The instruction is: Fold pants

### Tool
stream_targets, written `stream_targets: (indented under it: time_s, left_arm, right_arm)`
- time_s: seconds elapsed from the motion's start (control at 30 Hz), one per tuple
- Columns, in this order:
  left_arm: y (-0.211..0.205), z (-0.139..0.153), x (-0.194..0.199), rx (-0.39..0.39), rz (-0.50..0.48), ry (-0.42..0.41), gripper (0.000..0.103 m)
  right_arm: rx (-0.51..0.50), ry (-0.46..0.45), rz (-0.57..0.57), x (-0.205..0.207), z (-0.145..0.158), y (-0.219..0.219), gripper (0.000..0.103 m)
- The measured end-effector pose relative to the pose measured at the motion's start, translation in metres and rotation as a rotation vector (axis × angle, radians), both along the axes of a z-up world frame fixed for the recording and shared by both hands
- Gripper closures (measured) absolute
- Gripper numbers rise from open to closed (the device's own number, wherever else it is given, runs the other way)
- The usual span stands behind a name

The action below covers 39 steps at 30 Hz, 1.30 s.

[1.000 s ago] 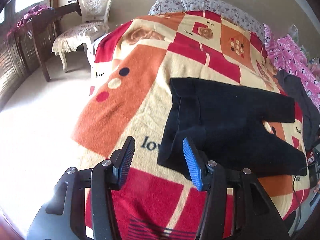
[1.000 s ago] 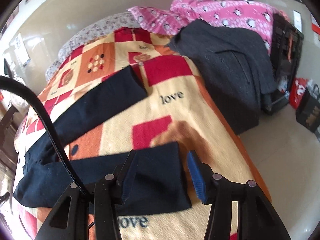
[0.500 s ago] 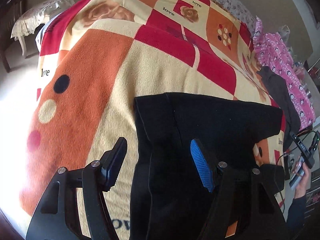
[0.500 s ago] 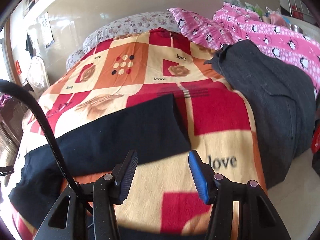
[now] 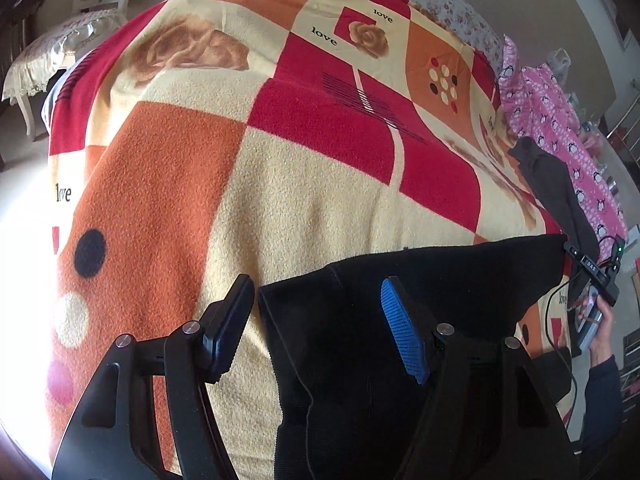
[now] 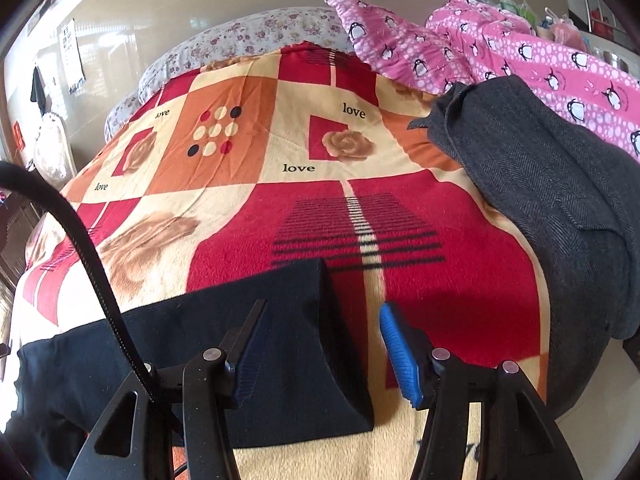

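The black pants [image 5: 400, 320] lie spread on the patterned blanket [image 5: 280, 160] on the bed. In the left wrist view my left gripper [image 5: 316, 320] is open, its jaws straddling the far corner of the waist end. In the right wrist view my right gripper [image 6: 320, 340] is open, hovering over the hem of one pant leg [image 6: 296, 344], with its left finger above the cloth and the right finger beyond the hem edge. Neither gripper holds anything.
A dark grey garment [image 6: 552, 216] lies on the bed's right side, by pink penguin bedding [image 6: 520, 48]. Floral pillows [image 6: 260, 36] are at the head. A white chair [image 5: 76, 24] stands beyond the bed's left side. A cable [image 6: 84, 248] crosses the right view.
Both grippers have moved forward across the bed toward the far edge of the pants. The left now stands over the waist corner, the right over the far leg's hem. Both stay open.
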<state>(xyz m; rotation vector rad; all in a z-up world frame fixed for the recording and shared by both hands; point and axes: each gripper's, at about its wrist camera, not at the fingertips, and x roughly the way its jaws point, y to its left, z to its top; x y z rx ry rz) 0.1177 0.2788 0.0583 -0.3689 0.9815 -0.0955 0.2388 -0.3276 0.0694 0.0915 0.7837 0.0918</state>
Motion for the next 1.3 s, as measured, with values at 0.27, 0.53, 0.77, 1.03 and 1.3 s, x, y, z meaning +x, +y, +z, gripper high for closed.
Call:
stream_targets:
  time_s: [0.27,0.53,0.77,1.03,1.3]
  left_arm:
    - [0.000,-0.011,0.014,0.074,0.000,0.041,0.037]
    - [-0.019,-0.032,0.010,0.091,-0.119,0.075,0.036]
    - [-0.030,-0.034,0.023,0.139,-0.137,0.056,0.036]
    - [-0.040,-0.037,0.027,0.213,-0.138,0.040,0.038]
    - [-0.067,-0.027,0.025,0.301,-0.144,0.027,0.087]
  right_arm:
    - [-0.001,-0.005,0.030,0.008,0.003,0.006,0.044]
    - [-0.006,-0.008,0.049,0.010,0.002,0.004,0.042]
    - [0.013,-0.015,0.037,0.017,0.001,-0.004,0.041]
    - [-0.007,-0.009,0.052,0.028,0.003,-0.002,0.041]
    - [-0.148,0.006,0.139,0.024,0.000,0.035,0.095]
